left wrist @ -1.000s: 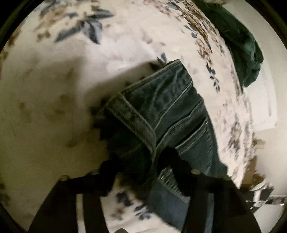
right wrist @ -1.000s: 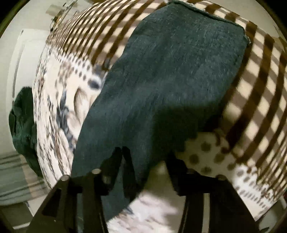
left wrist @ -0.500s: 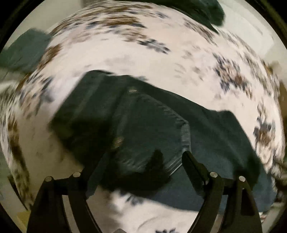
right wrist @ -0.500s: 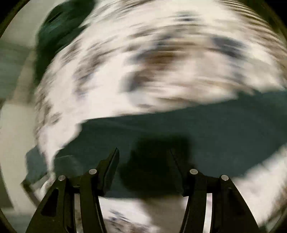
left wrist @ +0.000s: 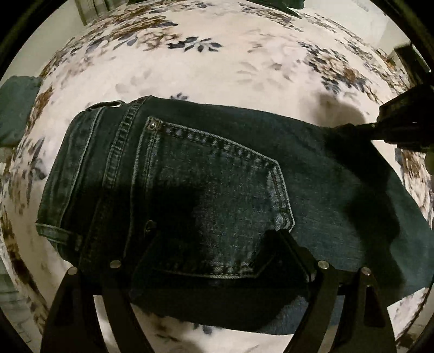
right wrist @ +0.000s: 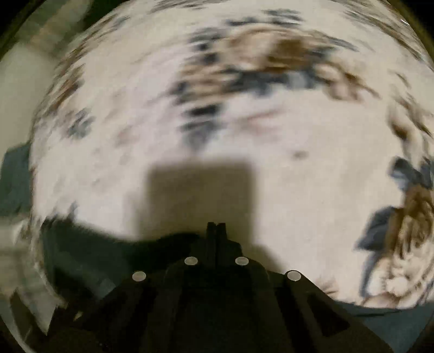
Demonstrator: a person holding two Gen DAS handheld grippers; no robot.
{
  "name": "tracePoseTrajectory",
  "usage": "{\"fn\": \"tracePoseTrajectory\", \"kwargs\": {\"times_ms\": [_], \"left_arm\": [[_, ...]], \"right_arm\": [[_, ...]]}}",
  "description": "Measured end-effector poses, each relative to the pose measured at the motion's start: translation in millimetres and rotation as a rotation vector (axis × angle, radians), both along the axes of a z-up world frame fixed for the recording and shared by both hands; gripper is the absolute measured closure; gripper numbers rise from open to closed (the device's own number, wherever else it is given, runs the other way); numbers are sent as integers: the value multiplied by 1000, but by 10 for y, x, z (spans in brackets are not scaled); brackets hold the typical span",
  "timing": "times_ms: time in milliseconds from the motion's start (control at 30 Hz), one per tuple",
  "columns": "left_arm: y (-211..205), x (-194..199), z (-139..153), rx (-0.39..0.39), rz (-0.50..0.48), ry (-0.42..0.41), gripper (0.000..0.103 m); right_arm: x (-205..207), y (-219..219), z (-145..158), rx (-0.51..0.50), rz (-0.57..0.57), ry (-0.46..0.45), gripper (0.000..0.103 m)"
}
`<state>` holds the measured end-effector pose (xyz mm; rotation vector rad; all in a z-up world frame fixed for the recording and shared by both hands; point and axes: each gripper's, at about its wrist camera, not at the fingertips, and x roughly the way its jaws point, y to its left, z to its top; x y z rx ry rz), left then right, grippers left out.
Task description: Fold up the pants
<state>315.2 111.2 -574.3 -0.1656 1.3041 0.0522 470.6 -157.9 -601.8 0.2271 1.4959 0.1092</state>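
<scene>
Dark blue jeans (left wrist: 217, 184) lie folded on a floral bedspread (left wrist: 190, 68), waistband at the left and back pocket facing up. My left gripper (left wrist: 214, 239) is open and hovers over the pocket, its fingers apart and holding nothing. My right gripper (right wrist: 216, 226) is shut, fingers pressed together above the far edge of the jeans (right wrist: 95, 255); whether cloth is pinched between them is unclear. It also shows in the left wrist view (left wrist: 352, 127) at the jeans' far right edge.
A dark green garment (left wrist: 284, 4) lies at the far edge of the bed. A grey-green cloth (left wrist: 16, 108) hangs at the bed's left side. The right wrist view is blurred by motion.
My left gripper let go of the waistband and opened above the laid-down jeans. My right gripper closed from open and swung across to the jeans' far edge.
</scene>
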Motion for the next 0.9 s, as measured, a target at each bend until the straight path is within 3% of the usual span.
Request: {"fn": "tracePoseTrajectory", "kwargs": {"times_ms": [100, 133, 167, 233, 367, 433, 633, 767, 900], "left_arm": [[5, -37, 140, -31, 9, -2, 19], [6, -57, 206, -51, 14, -6, 19], [3, -77, 281, -66, 16, -12, 19], [-52, -130, 441, -91, 9, -29, 19], [-419, -214, 701, -121, -56, -47, 15], [-693, -150, 712, -128, -95, -36, 6], [-1699, -178, 549, -173, -238, 32, 5], [-2351, -124, 352, -181, -293, 76, 5], [-2727, -56, 165, -142, -310, 108, 5]], "right_arm": [[-197, -331, 237, 132, -91, -7, 99], [-319, -480, 349, 158, -115, -23, 87], [-456, -619, 459, 190, -147, -47, 62], [-860, -965, 681, 240, -254, -101, 34], [-1808, -1688, 792, 282, -482, -136, 32], [-2370, -2150, 758, 271, -618, -143, 32], [-3918, -3650, 529, 278, -1075, -194, 32], [-4491, -4565, 389, 286, -1298, -269, 32], [-4575, -5171, 56, 381, -1359, -288, 32]]}}
